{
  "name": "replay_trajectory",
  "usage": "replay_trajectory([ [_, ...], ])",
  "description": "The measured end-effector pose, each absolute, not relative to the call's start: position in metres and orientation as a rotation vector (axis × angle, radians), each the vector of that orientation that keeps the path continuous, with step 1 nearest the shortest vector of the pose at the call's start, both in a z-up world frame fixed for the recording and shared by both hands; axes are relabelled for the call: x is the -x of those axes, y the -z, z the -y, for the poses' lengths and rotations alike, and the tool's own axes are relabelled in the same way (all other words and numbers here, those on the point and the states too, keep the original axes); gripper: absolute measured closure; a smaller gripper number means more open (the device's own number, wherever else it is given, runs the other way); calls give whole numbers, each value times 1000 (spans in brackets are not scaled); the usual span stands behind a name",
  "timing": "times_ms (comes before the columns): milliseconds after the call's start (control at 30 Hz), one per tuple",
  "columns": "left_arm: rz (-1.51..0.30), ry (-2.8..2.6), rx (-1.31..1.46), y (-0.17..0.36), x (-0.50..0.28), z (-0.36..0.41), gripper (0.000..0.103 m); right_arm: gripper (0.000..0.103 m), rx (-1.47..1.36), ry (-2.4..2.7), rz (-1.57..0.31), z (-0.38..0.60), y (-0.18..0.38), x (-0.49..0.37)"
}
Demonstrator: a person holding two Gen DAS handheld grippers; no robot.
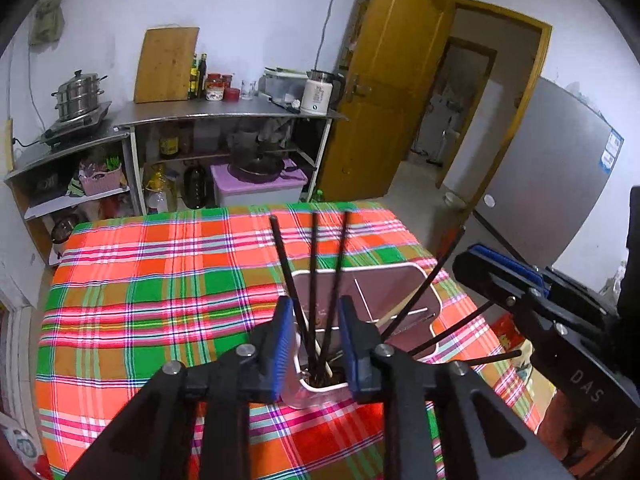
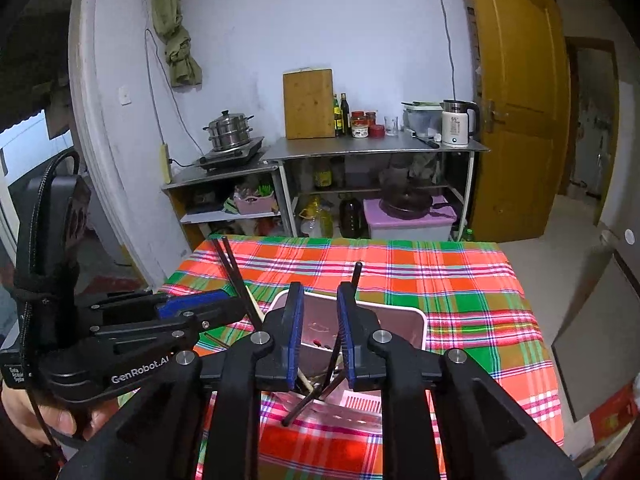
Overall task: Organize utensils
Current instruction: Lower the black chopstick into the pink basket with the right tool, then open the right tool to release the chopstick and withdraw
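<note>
Both sets of tongs sit right over the pink utensil basket (image 1: 404, 280) on the plaid-covered worktop (image 1: 160, 280), and the black chopsticks (image 1: 316, 280) are already standing in it, fanned out like a bouquet. From the left wrist view, the left tongs (image 1: 314, 340) straddle three of those sticks with the blue pads (image 1: 280, 344) parted: daylight shows on either side of the bundle, so this reads as released, not clamped. More sticks lean off to the right side of the basket, toward the right tongs (image 1: 500, 276).

Over to the right wrist view: the right tongs (image 2: 318, 332) are parted too, one black chopstick (image 2: 356, 276) rising just by the right-hand pad, apparently loose. A pale wooden chopstick (image 2: 256, 308) and dark ones rest in the basket's near end, and one black stick (image 2: 304, 404) tips out low toward the camera.

My read: the gathering is mostly done, since no stray utensil shows on the cloth. What's left looks like tidying: straightening the splayed sticks, and tucking in that low leaner, which could slide out.
</note>
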State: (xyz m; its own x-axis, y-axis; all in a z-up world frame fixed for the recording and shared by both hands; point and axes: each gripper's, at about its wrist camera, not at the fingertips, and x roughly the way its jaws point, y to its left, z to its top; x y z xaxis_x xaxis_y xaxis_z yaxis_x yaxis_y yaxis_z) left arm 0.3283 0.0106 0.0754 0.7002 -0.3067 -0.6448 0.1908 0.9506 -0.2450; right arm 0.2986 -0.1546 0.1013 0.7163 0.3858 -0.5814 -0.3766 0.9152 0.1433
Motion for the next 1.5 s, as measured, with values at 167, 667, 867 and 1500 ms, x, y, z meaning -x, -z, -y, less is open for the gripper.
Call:
replay_trajectory([
  [167, -702, 280, 195, -86, -316, -22, 79, 85, -38, -415, -632, 162, -106, -292],
  [667, -611, 291, 162, -99, -235, -14, 71, 83, -92, -435, -585, 192, -117, -227],
  [867, -600, 295, 160, -86, -193, -1, 68, 75, -124, -427, -593, 203, -104, -191],
  [1500, -563, 162, 105, -22, -99, 13, 68, 72, -84, -362, -686, 210, -31, -105],
])
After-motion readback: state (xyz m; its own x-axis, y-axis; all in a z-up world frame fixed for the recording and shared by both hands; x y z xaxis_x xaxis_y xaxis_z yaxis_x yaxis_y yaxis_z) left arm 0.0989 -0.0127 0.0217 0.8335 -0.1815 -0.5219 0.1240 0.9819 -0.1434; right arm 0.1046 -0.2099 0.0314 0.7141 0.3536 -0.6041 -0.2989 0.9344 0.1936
